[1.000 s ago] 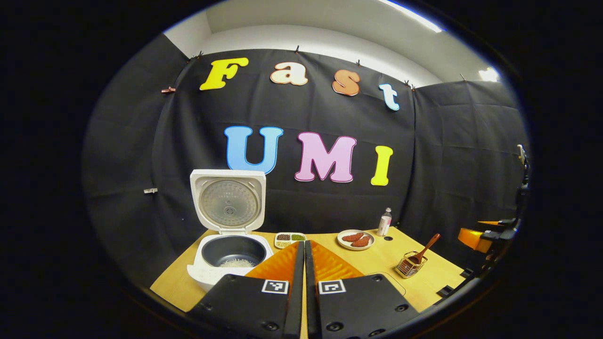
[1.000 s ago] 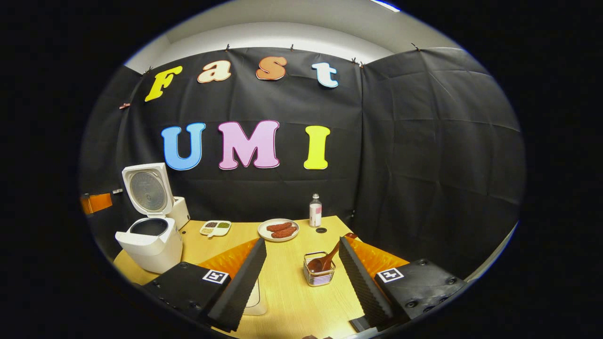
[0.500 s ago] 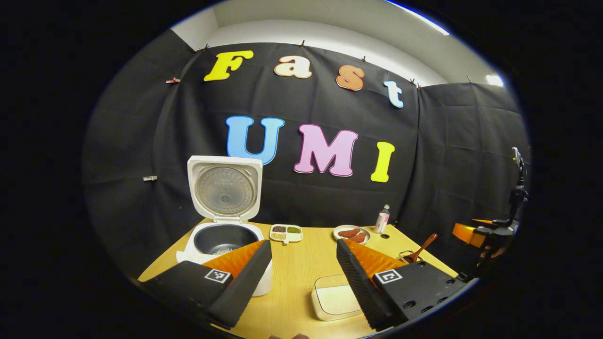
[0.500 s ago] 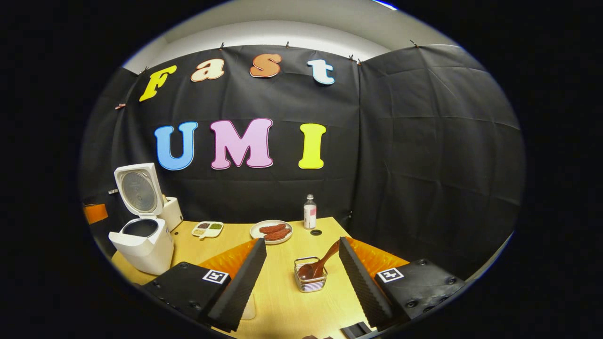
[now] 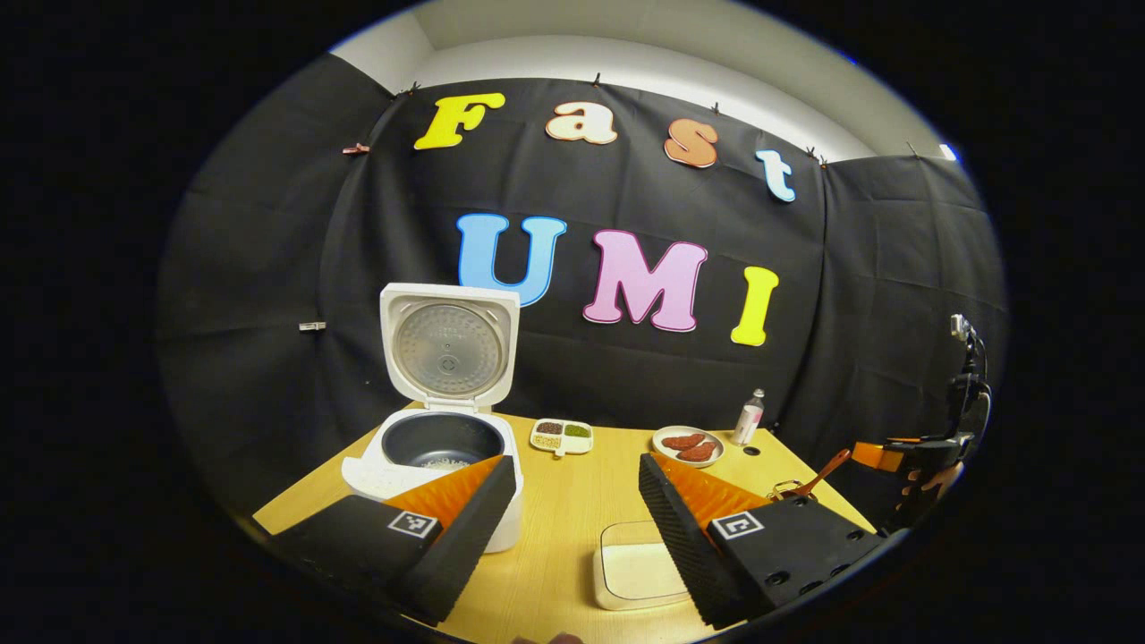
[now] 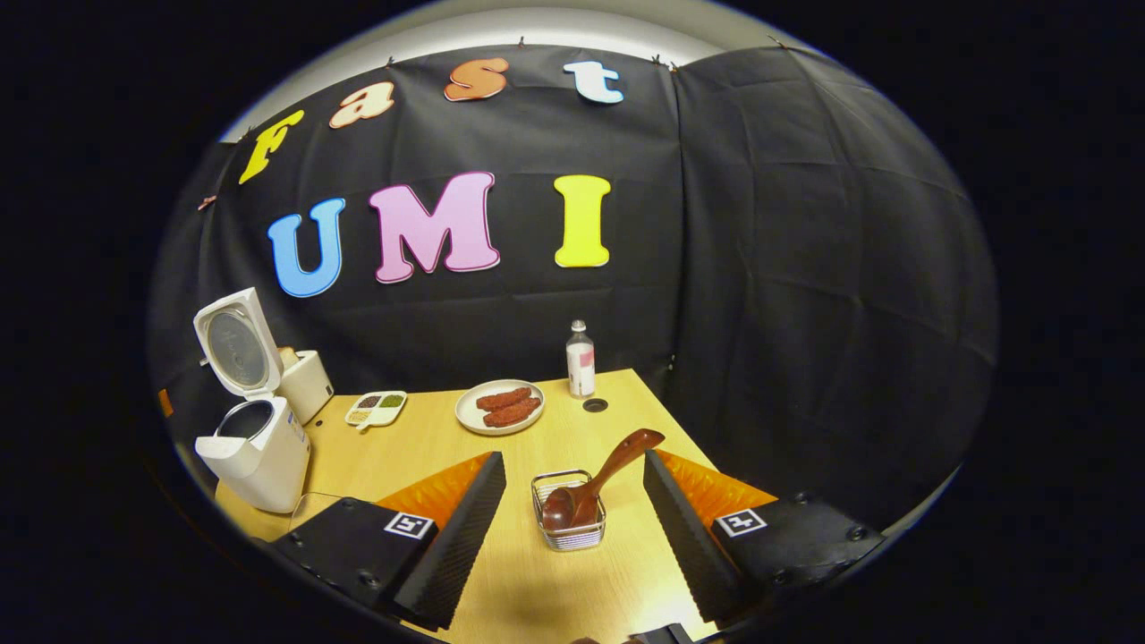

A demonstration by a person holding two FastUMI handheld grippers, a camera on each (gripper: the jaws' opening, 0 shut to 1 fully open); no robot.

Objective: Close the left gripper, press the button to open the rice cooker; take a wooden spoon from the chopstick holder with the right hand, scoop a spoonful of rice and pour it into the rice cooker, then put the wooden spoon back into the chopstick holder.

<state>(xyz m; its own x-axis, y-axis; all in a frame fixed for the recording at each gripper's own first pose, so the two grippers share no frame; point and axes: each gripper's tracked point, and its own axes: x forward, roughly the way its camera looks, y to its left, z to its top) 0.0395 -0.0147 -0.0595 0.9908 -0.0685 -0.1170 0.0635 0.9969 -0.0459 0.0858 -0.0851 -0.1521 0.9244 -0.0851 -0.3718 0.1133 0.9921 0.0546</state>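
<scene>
Left gripper view has our left gripper (image 5: 577, 501) spread wide with nothing between its fingers; a second ago they were pressed together, and half a second ago already apart. Its right finger (image 5: 680, 528) cuts off part of a shallow white container (image 5: 631, 568) on the table, whose contents we cannot make out, and hides most of the chopstick holder (image 5: 787, 490), so just the wire rim and the wooden spoon (image 5: 827, 470) handle poke out. Beyond the left finger, the rice cooker (image 5: 429, 447) stands with its lid up and a little rice in the dark pot.

Right gripper view shows our right gripper (image 6: 572, 514) also wide open and empty, with the chopstick holder (image 6: 568, 523) between its fingers but untouched, nearer than half a second ago. The wooden spoon (image 6: 595, 483) leans in it, bowl down, handle up to the right.

Farther out on the yellow wooden table (image 6: 429, 443) we see a divided dish of grains (image 6: 376, 407), a plate of reddish food (image 6: 499, 407) and a small bottle (image 6: 580, 360) by the black cloth wall. The rice cooker (image 6: 255, 438) sits at the left edge.
</scene>
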